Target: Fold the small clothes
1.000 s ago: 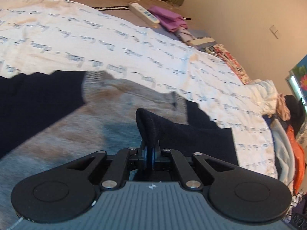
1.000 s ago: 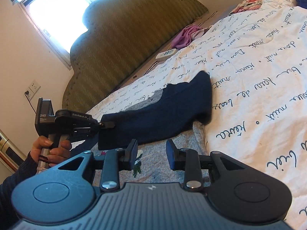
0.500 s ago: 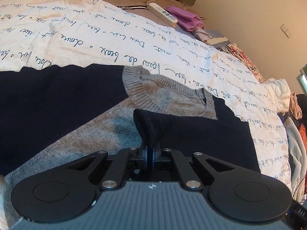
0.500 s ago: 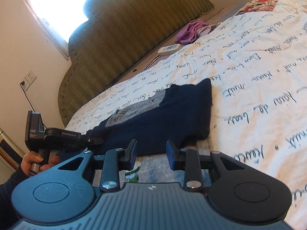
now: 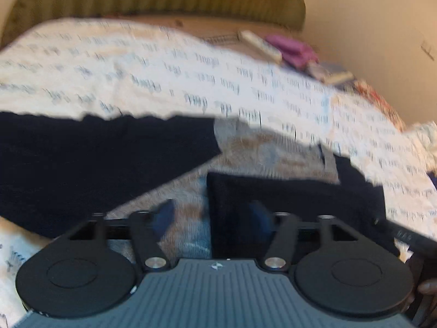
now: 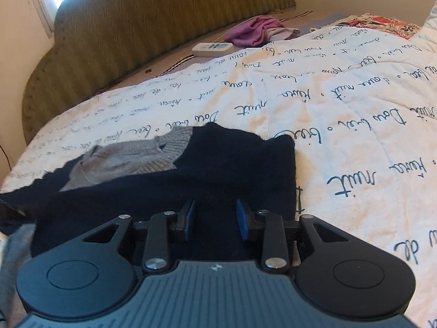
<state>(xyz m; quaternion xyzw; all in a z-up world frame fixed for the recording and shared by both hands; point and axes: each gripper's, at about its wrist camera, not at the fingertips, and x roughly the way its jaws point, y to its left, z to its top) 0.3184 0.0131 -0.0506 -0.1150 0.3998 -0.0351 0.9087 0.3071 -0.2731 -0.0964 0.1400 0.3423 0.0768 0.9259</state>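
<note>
A small grey sweater point(image 5: 273, 153) with navy sleeves lies flat on the bed. One navy sleeve point(image 5: 295, 202) is folded across the grey body. My left gripper point(image 5: 211, 216) is open just above the sleeve's cuff end; this view is blurred. In the right wrist view the sweater's grey collar point(image 6: 169, 150) and navy sleeve point(image 6: 232, 169) lie ahead. My right gripper point(image 6: 215, 220) is open and empty, low over the navy fabric.
The bed has a white quilt point(image 6: 341, 114) with blue script and a green headboard point(image 6: 153, 19). A white remote point(image 6: 212, 47) and purple cloth point(image 6: 254, 31) lie near the headboard. The other gripper's tip point(image 5: 404, 236) shows at the right of the left wrist view.
My left gripper has opened and let go of the navy sleeve, which now lies flat across the grey body. My right gripper has moved forward over the sweater, still open.
</note>
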